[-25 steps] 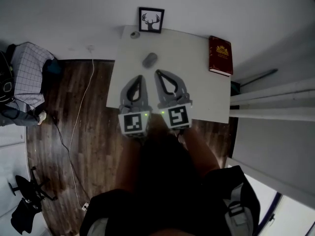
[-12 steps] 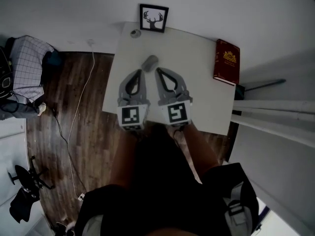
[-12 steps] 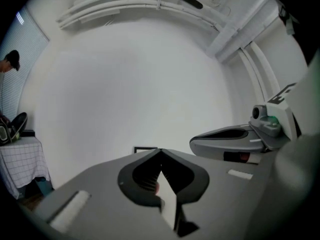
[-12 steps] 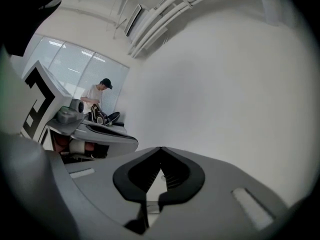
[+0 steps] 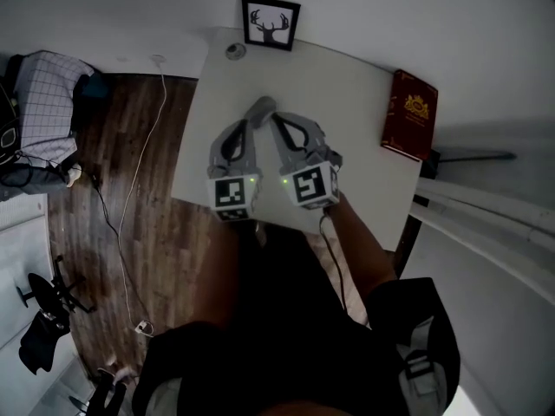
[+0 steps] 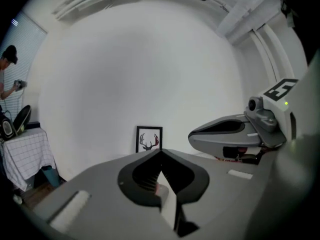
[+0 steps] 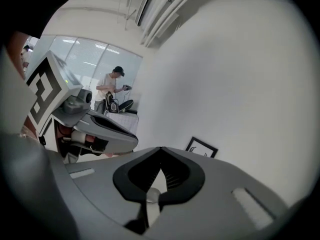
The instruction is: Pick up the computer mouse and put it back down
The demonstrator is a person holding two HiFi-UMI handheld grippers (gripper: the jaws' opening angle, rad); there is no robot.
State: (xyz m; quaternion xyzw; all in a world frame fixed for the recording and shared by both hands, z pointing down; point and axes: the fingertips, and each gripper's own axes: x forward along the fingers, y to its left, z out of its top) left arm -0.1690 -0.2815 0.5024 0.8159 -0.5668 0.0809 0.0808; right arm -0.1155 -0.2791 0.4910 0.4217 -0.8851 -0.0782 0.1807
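Observation:
A grey computer mouse (image 5: 261, 108) lies on the white table (image 5: 347, 85), toward its far left part. My left gripper (image 5: 245, 126) is shut with nothing in it, its tip just short of the mouse on the near left side. My right gripper (image 5: 276, 121) is shut too and holds nothing, its tip close by the mouse's near right side. I cannot tell whether either tip touches the mouse. In the left gripper view the left gripper (image 6: 161, 151) has its jaws together, with the right gripper's body beside it. The right gripper (image 7: 160, 149) looks the same in its own view.
A framed antler picture (image 5: 270, 23) leans on the wall at the table's far edge, a small round object (image 5: 234, 51) beside it. A red book (image 5: 412, 113) lies at the right edge. A checked cloth (image 5: 48, 102) and a cable (image 5: 130, 206) are on the wooden floor at left. A person (image 7: 114, 86) stands far off.
Both grippers have moved forward and down over the table, side by side, from well short of the mouse to right beside it. Both stayed shut.

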